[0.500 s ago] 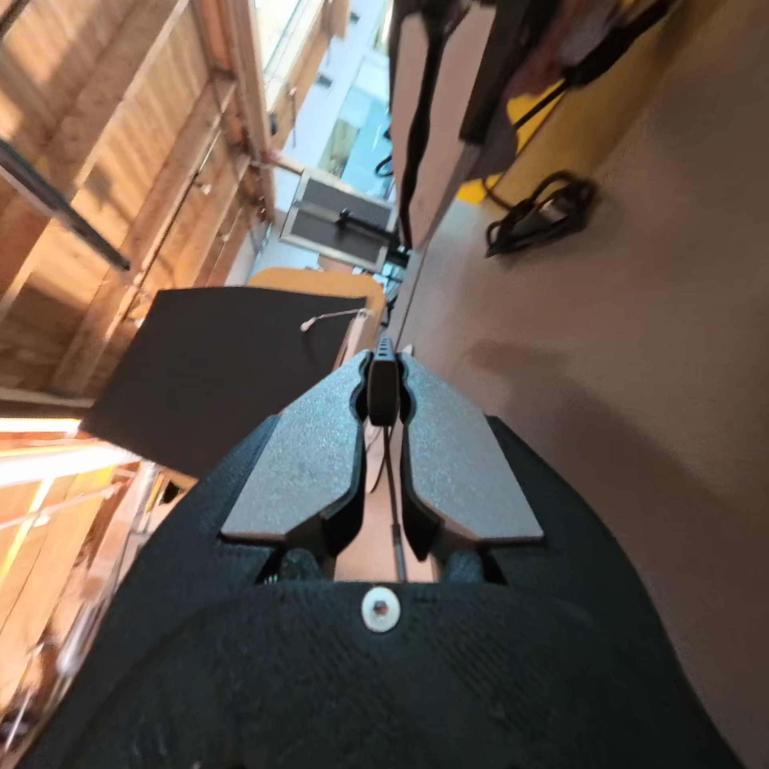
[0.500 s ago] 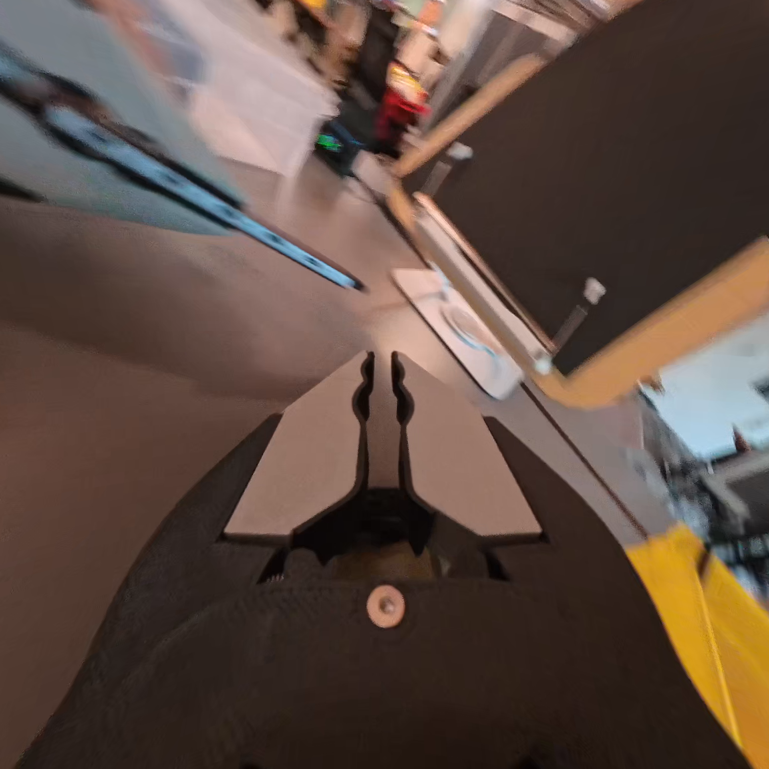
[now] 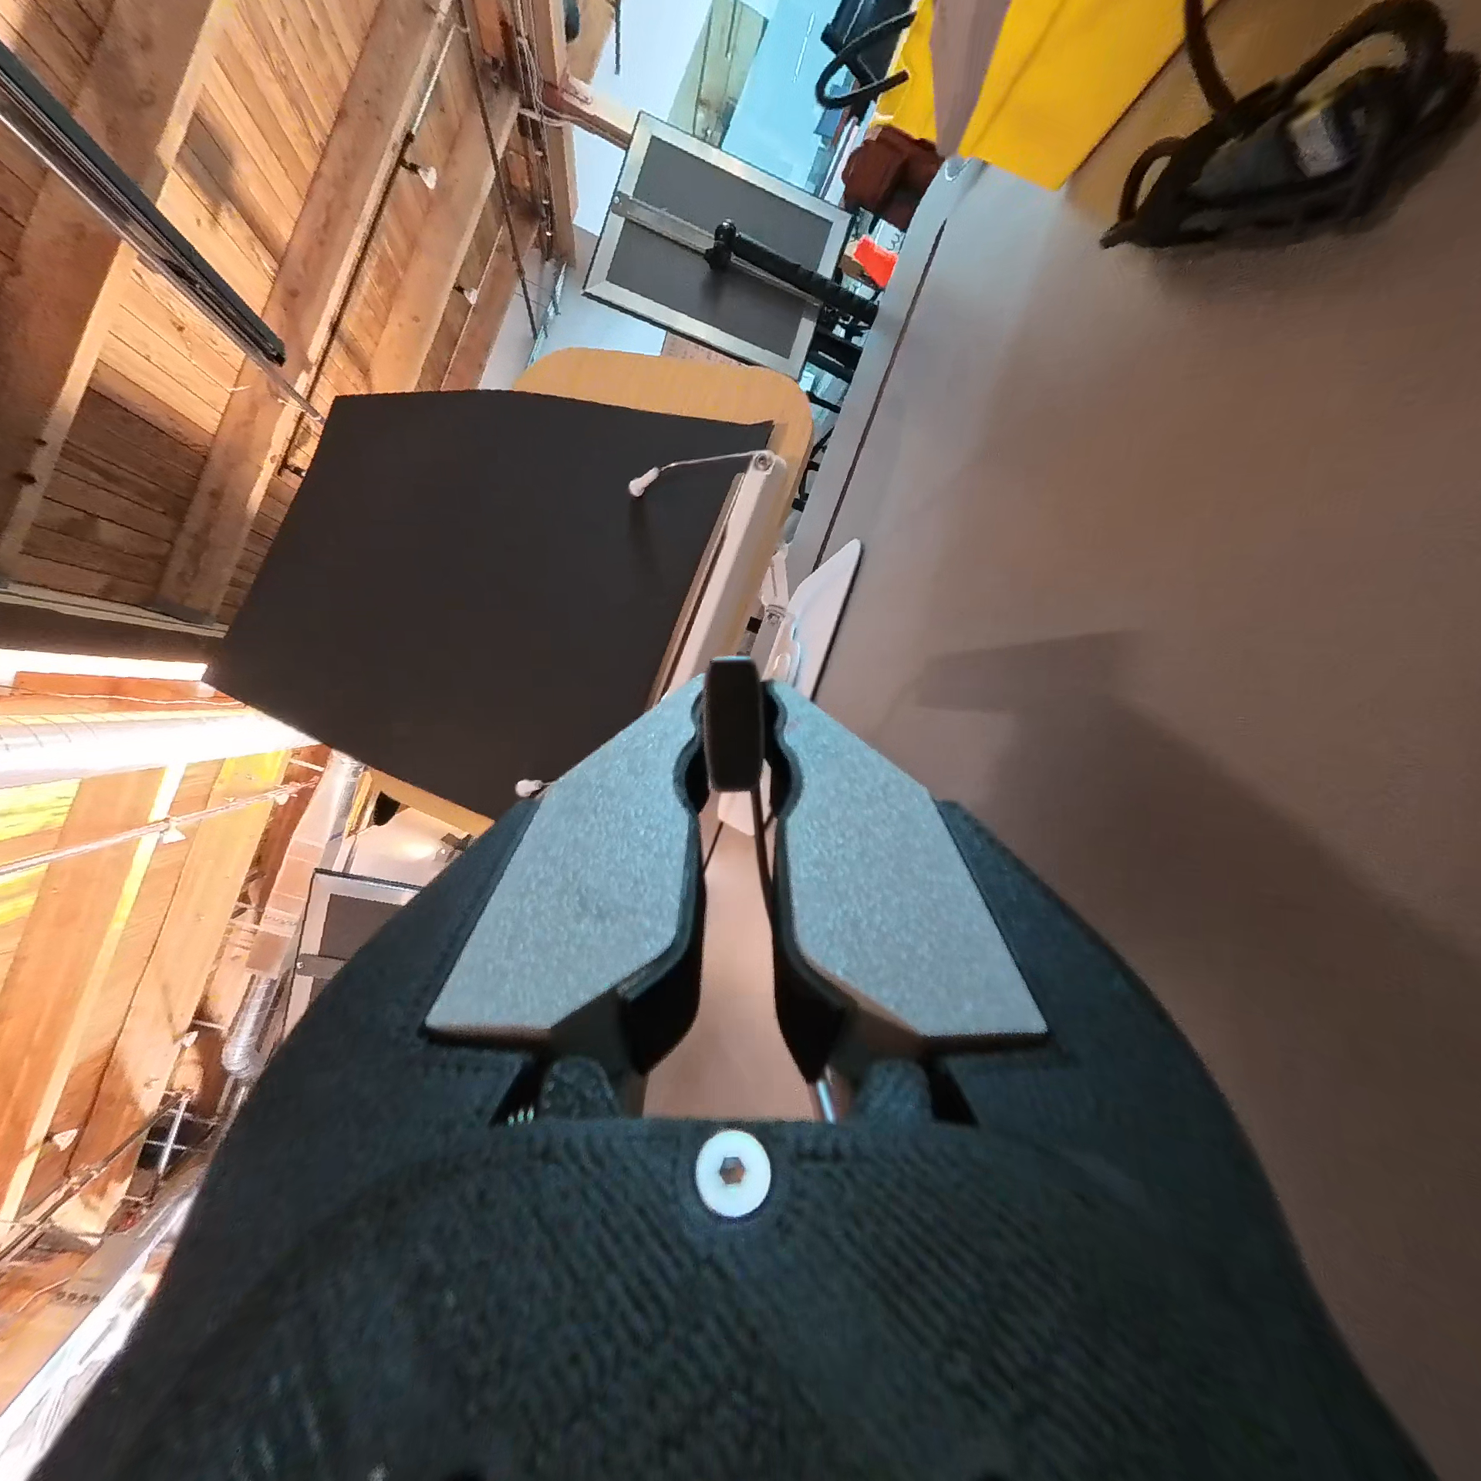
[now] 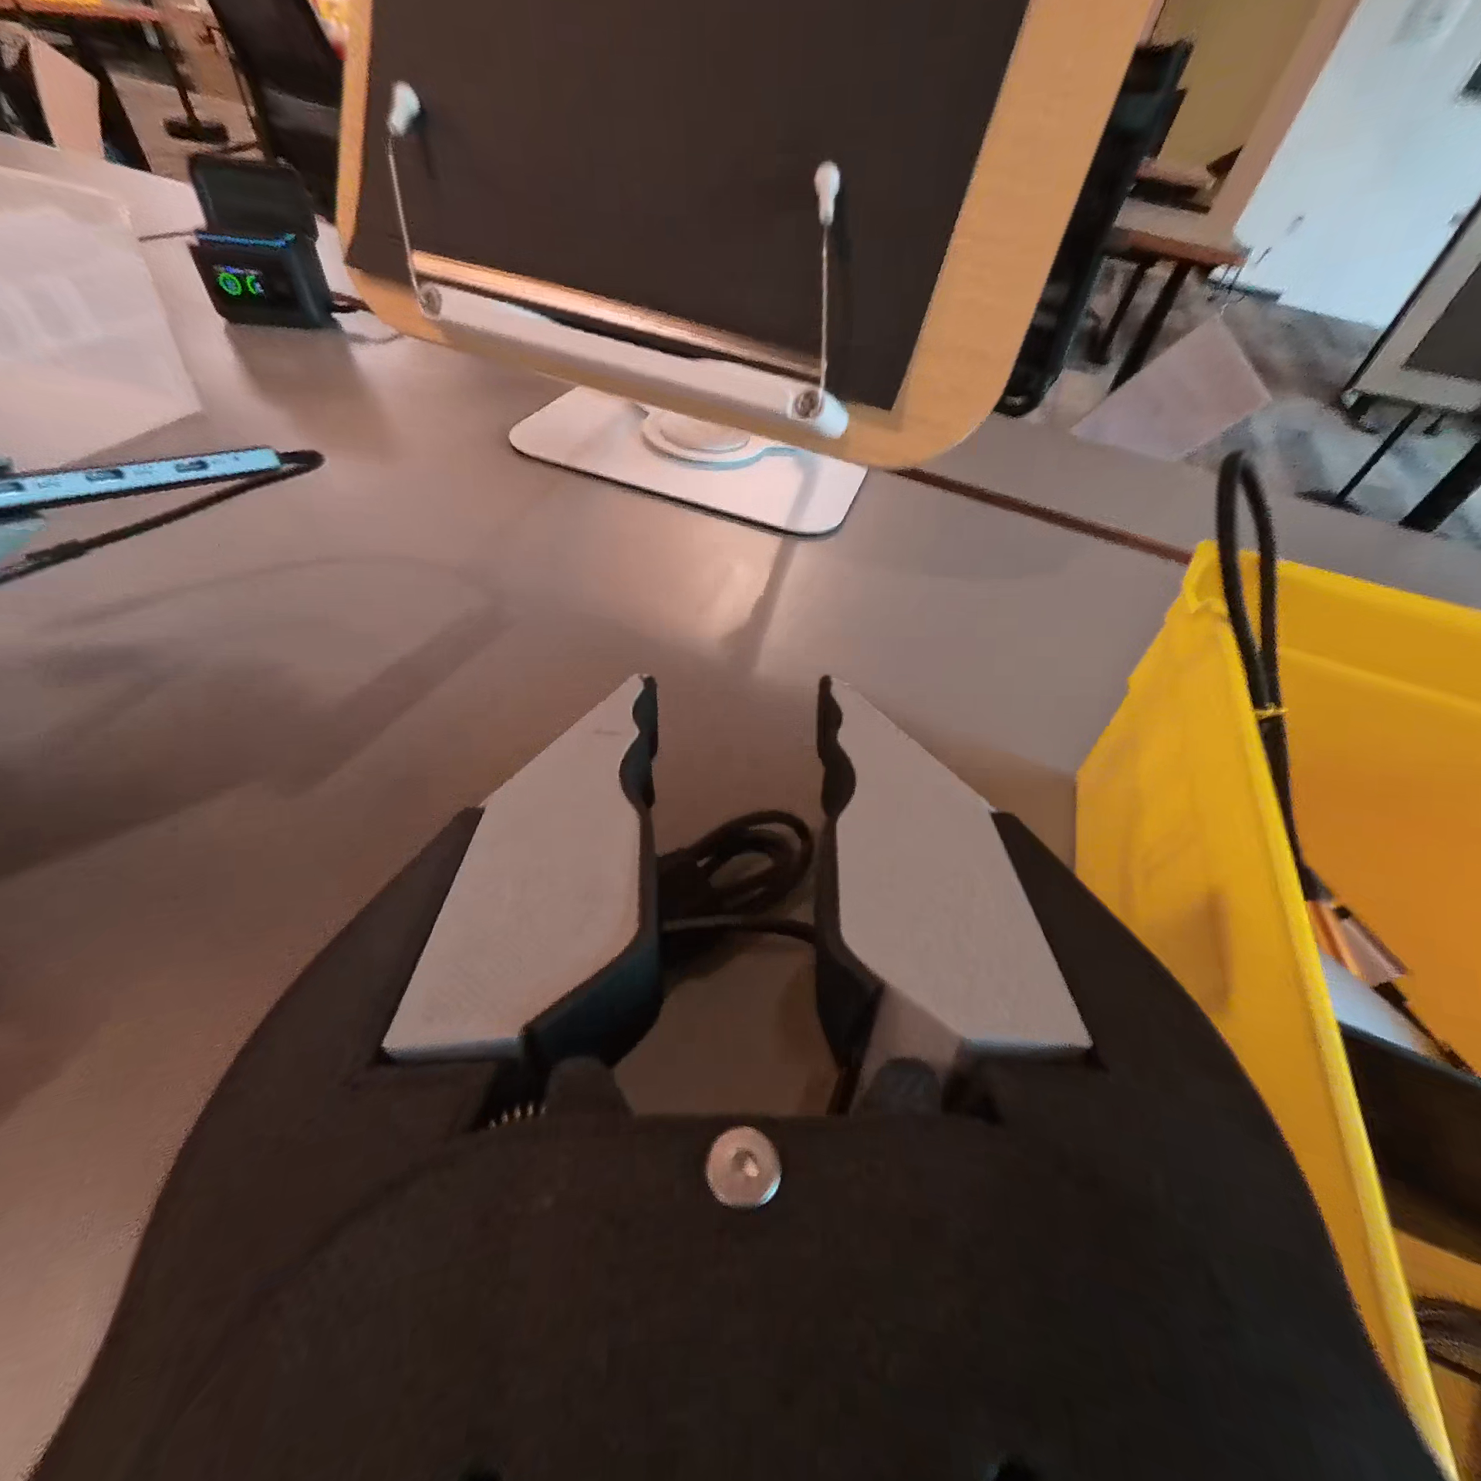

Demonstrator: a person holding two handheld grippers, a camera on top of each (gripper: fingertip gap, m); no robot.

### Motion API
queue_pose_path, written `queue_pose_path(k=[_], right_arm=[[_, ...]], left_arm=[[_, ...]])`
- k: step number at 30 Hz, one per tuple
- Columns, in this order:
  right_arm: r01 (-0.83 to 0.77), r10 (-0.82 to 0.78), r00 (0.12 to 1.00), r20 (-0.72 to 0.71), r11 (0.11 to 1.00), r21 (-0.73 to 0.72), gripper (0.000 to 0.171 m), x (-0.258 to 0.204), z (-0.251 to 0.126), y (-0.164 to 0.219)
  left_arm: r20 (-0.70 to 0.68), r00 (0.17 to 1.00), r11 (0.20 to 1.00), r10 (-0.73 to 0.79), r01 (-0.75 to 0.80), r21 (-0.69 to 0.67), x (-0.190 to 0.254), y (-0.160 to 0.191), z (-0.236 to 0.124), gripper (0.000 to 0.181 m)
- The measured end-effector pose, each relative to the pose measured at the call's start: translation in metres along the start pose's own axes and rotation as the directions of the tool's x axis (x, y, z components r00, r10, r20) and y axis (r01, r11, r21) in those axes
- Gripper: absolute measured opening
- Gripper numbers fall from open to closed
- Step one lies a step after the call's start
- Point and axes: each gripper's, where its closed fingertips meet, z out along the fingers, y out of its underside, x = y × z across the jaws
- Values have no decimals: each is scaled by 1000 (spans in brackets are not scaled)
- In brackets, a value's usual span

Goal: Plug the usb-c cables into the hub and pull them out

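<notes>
My left tool (image 3: 733, 725) is clamped on a small black plug (image 3: 731, 733), which sits between the two tips with its thin cable (image 3: 757, 833) running back through the gap toward the camera. This view is turned on its side, so the brown counter (image 3: 1162, 721) rises along the right of the picture. A bundle of dark cables (image 3: 1298, 136) lies on it far off, beside a yellow bin (image 3: 1034, 88).

My right tool (image 4: 737, 705) has its fingers (image 4: 561, 881) apart and holds nothing. It hangs over the counter (image 4: 320, 681), and under the gap I see a coiled black cable (image 4: 745, 865) lying on the surface. The hub (image 4: 120, 481), a long flat grey bar with a black cable at its end, lies at the far left, well apart from this tool. Ahead stands a dark board in a wooden frame (image 4: 681, 160) on a white base (image 4: 689, 473). The yellow bin (image 4: 1282, 801) is close at the right, with a black cable loop (image 4: 1246, 561) hanging over its edge. A small black device with a lit screen (image 4: 256, 272) stands at the back left.
</notes>
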Motion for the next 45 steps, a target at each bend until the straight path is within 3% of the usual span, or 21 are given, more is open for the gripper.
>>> queue_pose_path(k=[6, 9, 13, 17, 21, 26, 30, 33, 38, 40, 42, 45], right_arm=[[-13, 17, 1000, -18, 983, 185, 51, -2, -21, -32], [-6, 2, 1000, 20, 984, 181, 53, -7, -39, -49], [11, -10, 1000, 19, 1000, -19, 69, -1, -54, -46], [20, 5, 995, 101, 969, -245, 67, -8, -59, -11], [105, -85, 994, 67, 909, -404, 61, 9, -69, 15], [197, -142, 980, 138, 780, -594, 44, 3, -79, 57], [268, -274, 953, 127, 574, -774, 37, 12, -88, 98], [299, -298, 941, 164, 497, -815, 31, 4, -89, 115], [272, -194, 961, 197, 533, -801, 19, -11, -86, 117], [286, -14, 942, 335, 553, -782, 14, -46, -96, 116], [338, 123, 855, 505, 605, -720, 19, -93, -104, 106], [376, 52, 801, 596, 731, -570, 20, -126, -88, 77]], left_arm=[[4, 1000, 1000, -18, 18, -12, -4, 7, 0, 8], [5, 1000, 999, -31, 31, -23, -6, 13, 1, 7], [9, 999, 998, -53, 53, -24, -9, 16, 1, 7], [5, 999, 999, -45, 45, -25, -8, 16, 0, 8], [6, 999, 999, -37, 37, -24, -7, 16, 0, 8], [-8, 999, 999, -32, 32, -23, -4, 16, 1, 8], [-6, 1000, 999, -27, 27, -17, -4, 15, 0, 8], [-4, 1000, 999, -29, 29, -16, -5, 15, 0, 7], [-5, 1000, 1000, -21, 21, -11, -5, 14, 0, 7], [-8, 1000, 1000, -22, 22, -10, -4, 13, 0, 7], [-13, 1000, 1000, -19, 19, -10, -3, 13, 1, 8], [-15, 1000, 1000, -8, 8, -11, -2, 13, 0, 8]])
